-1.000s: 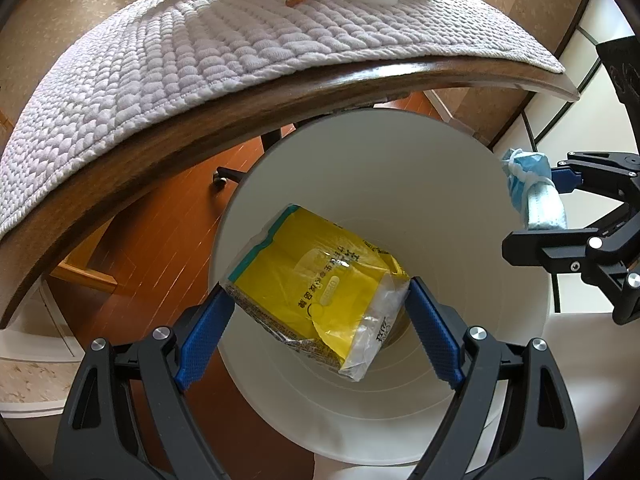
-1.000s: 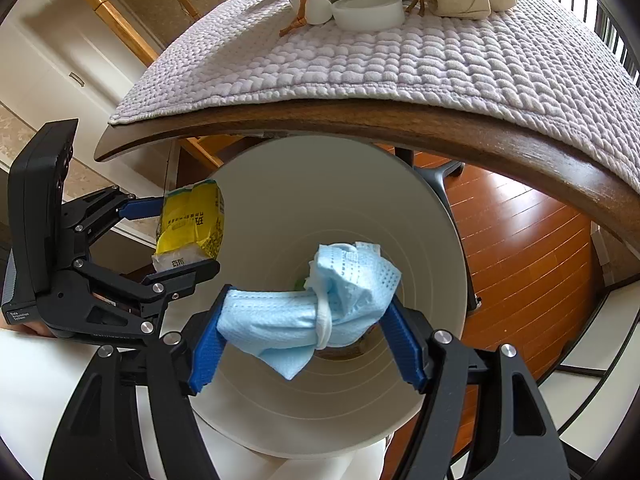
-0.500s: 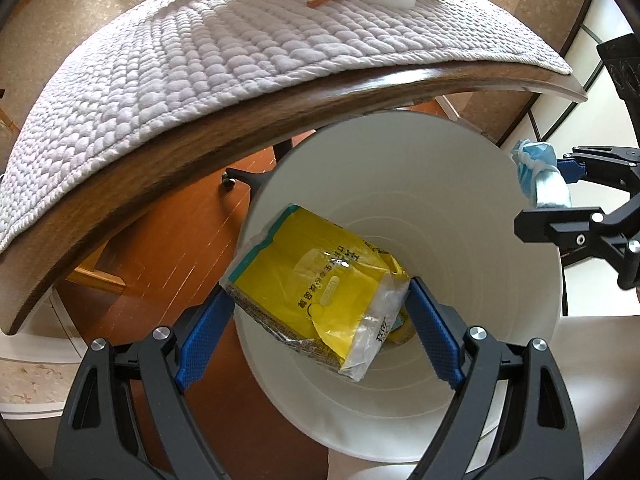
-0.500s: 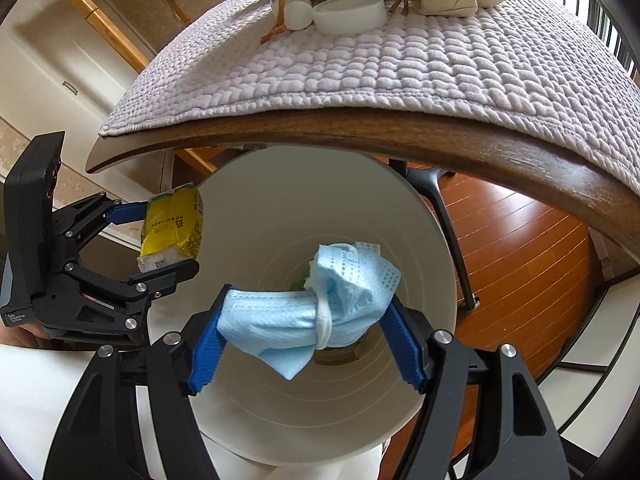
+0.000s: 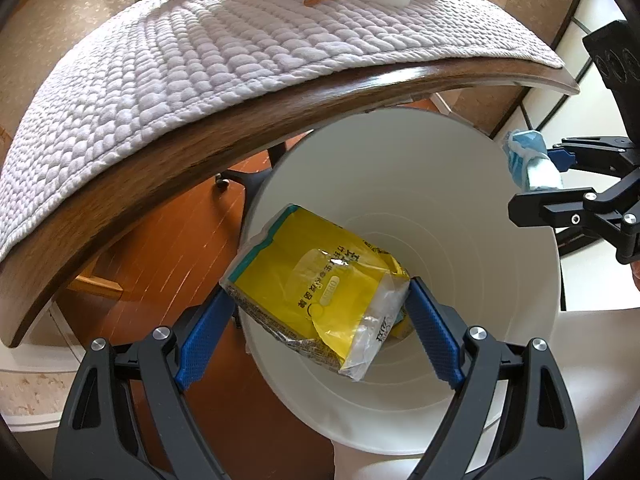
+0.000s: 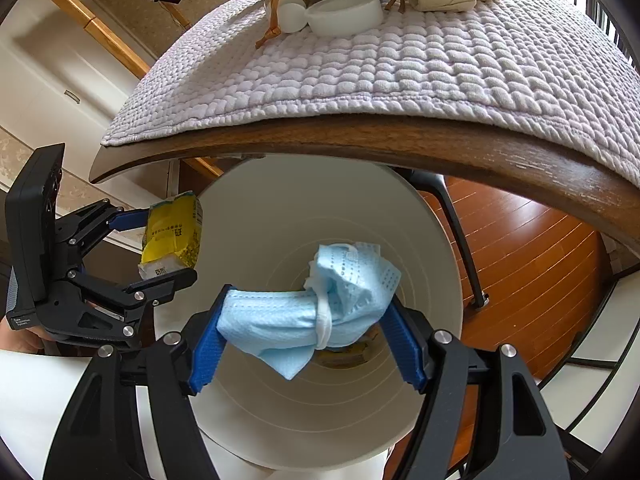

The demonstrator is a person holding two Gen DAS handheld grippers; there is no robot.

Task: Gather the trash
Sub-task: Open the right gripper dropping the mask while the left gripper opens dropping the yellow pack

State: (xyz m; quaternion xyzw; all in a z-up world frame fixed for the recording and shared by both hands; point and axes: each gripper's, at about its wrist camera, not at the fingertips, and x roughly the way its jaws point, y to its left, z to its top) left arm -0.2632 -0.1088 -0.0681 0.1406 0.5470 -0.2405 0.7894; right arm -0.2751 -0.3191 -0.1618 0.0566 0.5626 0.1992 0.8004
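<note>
Left tongs [image 5: 316,336] clamp yellow packet [image 5: 320,280], right tongs [image 6: 306,340], jaws just eased slightly, pinch blue mask [image 6: 312,316]; both over white bin [image 6: 360,412], centre frame. Unreleased. More items upper tabletop [image 5: 280,116].

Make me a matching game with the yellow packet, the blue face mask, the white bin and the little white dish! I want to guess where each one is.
Things:
1. yellow packet
2. blue face mask
3. white bin
4. white dish

Places:
A. on the quilted mat
B. below the table edge
C. in the left hand-held gripper
D. in the right hand-held gripper

Pairs: 1-C, 2-D, 3-B, 4-A
</note>
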